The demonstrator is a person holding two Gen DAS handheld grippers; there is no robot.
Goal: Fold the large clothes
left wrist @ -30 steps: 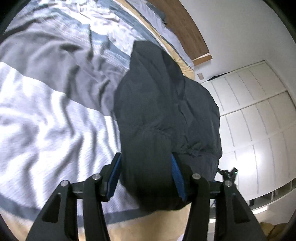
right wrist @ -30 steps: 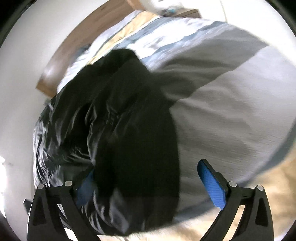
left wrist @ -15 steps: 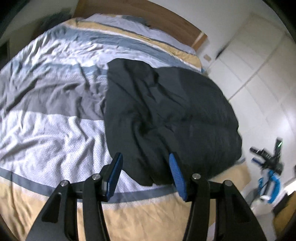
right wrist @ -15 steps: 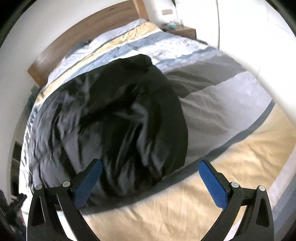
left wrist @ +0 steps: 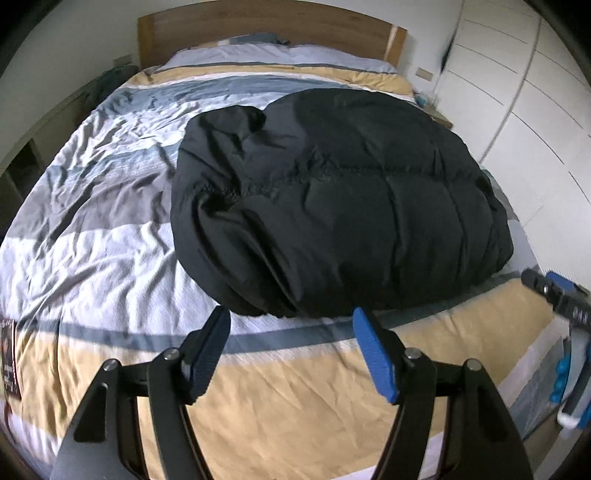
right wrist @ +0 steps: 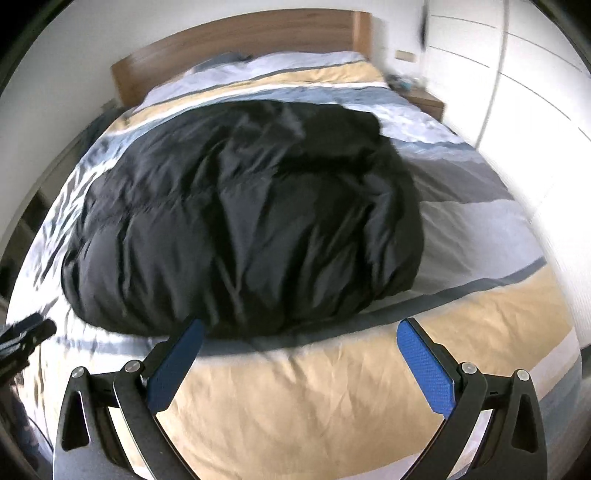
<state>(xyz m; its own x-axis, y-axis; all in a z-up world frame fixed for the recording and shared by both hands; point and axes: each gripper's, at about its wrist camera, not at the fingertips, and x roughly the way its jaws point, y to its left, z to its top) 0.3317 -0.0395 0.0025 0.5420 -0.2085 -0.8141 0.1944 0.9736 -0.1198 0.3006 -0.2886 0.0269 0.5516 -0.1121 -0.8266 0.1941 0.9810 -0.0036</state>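
Our left gripper (left wrist: 291, 354) just widening, empty, our right gripper (right wrist: 299, 365) spread wide, empty, black padded jacket (left wrist: 343, 206) bunched on striped duvet (left wrist: 92, 236)

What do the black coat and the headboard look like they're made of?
Black coat: probably a thin nylon-type shell over puffy filling; it has a faint sheen, stitched quilt lines and fine crinkles. Headboard: wood or wood veneer, matte, with warm brown horizontal grain.

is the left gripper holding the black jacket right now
No, the left gripper is open over the bedspread, with the black jacket lying beyond its fingertips.
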